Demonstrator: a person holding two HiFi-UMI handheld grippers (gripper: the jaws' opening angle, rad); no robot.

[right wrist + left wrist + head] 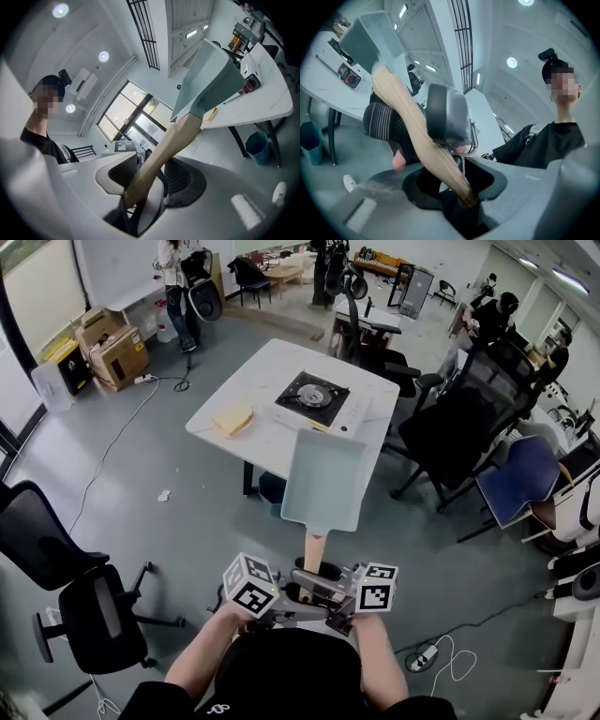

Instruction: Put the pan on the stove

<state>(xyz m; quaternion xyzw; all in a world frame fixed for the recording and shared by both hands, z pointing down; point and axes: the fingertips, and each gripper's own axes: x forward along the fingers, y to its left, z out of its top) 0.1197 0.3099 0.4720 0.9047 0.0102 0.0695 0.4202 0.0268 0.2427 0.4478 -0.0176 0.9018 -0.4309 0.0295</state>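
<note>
The pan (pixel 325 479) points lengthwise away toward the stove (pixel 314 397) — left tool (pixel 302 589) and right tool (pixel 330 594) both pinch its near handle (pixel 314 549) end.

White rectangular desk (pixel 272 367) with a flat yellow cloth (pixel 232 420) lying near its left edge and a blue bin (pixel 258 146) beneath it. Black wheeled office chair (pixel 89 606), lower left. Brown cardboard boxes (pixel 117 354), upper left.
</note>
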